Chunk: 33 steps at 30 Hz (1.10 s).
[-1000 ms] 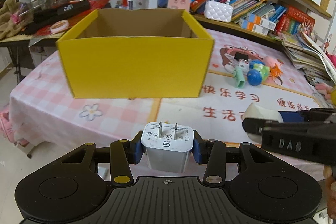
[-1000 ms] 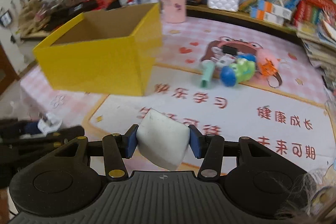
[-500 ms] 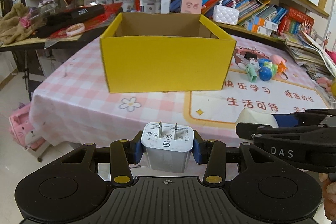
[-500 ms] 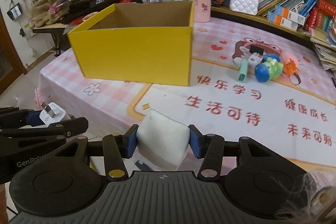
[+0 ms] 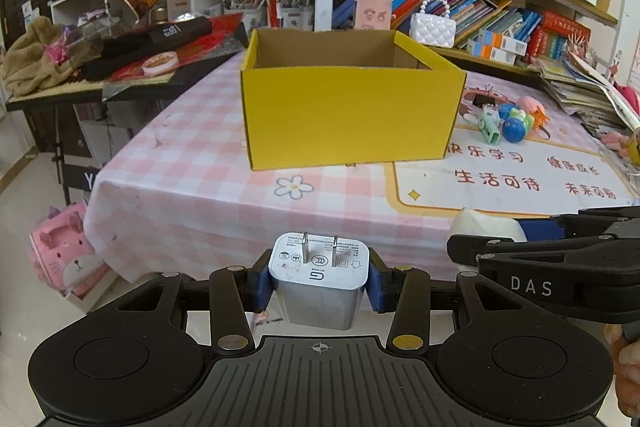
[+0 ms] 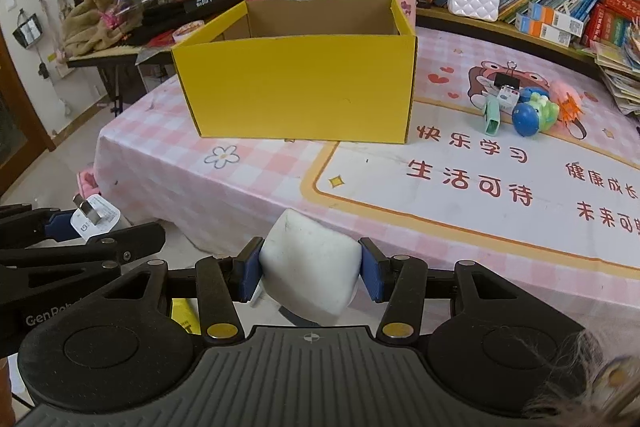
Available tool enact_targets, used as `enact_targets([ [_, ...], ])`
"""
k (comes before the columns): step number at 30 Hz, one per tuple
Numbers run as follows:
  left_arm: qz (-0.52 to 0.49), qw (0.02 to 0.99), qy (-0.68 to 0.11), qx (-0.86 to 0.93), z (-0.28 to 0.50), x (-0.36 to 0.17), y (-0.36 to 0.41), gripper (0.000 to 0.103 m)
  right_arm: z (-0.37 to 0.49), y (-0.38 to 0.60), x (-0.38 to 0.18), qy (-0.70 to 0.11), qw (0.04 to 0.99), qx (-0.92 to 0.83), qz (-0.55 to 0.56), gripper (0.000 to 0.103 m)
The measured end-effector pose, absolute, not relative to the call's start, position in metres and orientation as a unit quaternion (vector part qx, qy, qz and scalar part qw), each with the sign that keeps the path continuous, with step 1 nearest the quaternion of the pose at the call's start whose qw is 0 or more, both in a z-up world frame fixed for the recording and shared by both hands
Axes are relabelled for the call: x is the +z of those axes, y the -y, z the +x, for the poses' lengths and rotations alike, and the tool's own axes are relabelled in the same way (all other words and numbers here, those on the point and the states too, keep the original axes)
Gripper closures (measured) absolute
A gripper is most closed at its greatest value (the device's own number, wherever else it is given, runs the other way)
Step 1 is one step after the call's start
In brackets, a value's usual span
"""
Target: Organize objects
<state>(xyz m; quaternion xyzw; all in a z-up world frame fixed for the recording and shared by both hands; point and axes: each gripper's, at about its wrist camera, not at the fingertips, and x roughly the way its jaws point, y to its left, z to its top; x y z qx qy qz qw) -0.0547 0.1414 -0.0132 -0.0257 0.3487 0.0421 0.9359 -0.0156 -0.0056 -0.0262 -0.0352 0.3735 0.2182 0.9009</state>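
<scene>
My left gripper (image 5: 318, 281) is shut on a white plug charger (image 5: 318, 277), prongs pointing forward; it also shows in the right wrist view (image 6: 94, 221). My right gripper (image 6: 310, 277) is shut on a white soft block (image 6: 310, 269), which also shows in the left wrist view (image 5: 484, 227). Both grippers hang in front of the table's near edge, side by side. An open yellow cardboard box (image 5: 348, 107) (image 6: 300, 83) stands on the pink checked tablecloth (image 5: 200, 167) ahead; what I see of its inside is bare.
A small pile of toys (image 6: 524, 107) with a blue ball (image 5: 513, 131) lies right of the box. Bookshelves (image 5: 500, 7) stand behind the table. A cluttered side table (image 5: 120, 67) stands at the left. A pink cat-faced item (image 5: 68, 259) sits on the floor.
Both grippers have pulled back from the table with their objects still held. The yellow box looks smaller and farther away.
</scene>
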Motion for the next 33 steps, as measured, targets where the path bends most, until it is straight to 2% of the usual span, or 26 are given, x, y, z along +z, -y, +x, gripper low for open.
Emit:
enact_targets([
  [6,0.008,0.952,-0.305,0.036,-0.057,0.011,-0.145,0.060,-0.017,0.002,-0.012,-0.357,0.911,0.204,-0.026,0.056],
  [18,-0.006,0.971,-0.232,0.050,-0.016,0.045,-0.160,0.060,0.033,0.004,0.035,-0.289,0.936,0.200,-0.013,0.056],
  [33,0.020,0.976,-0.214,0.047,0.105,0.051,-0.158,0.060,0.161,-0.017,0.054,-0.261,0.942,0.208,-0.021,0.056],
])
